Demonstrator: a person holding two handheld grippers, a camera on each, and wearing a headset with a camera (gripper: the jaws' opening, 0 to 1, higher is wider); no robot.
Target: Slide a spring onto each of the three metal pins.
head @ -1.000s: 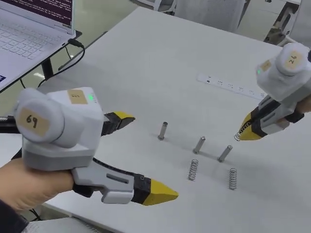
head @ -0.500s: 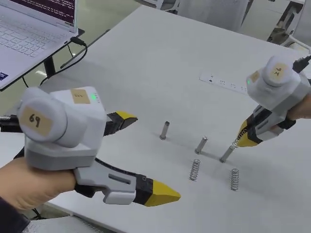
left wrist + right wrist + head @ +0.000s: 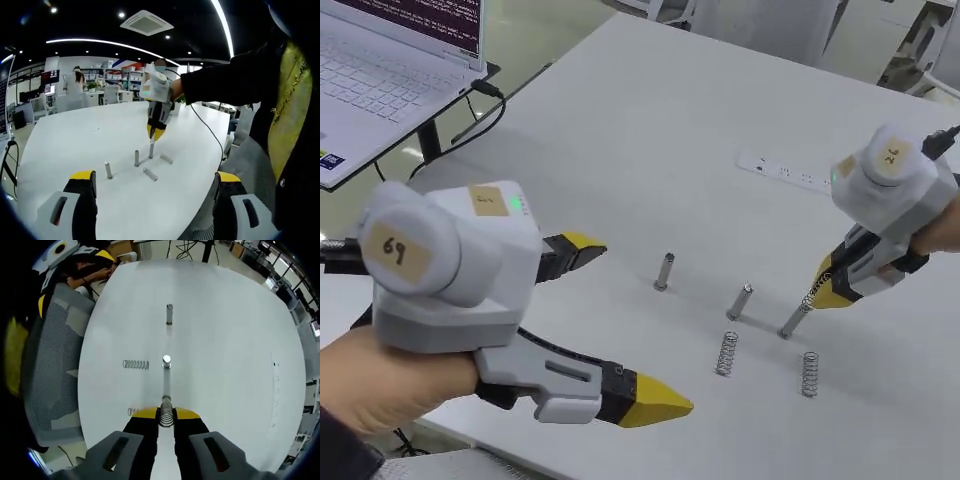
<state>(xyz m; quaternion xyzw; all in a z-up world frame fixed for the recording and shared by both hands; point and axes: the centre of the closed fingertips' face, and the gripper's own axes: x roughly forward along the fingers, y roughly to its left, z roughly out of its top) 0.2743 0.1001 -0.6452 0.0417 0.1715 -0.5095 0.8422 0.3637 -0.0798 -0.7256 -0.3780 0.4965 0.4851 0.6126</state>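
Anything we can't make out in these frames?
Whether the spring is on the end pin yet: head view, the right hand-held gripper covers the pin's top; right gripper view, the spring itself blocks it.
One loose spring: right gripper view, mostly behind a jaw.
Laptop screen text: head view, cut off by the top edge and too small.

Pins (image 3: 664,271) in row on table (image 3: 650,130); springs (image 3: 727,353) in front.
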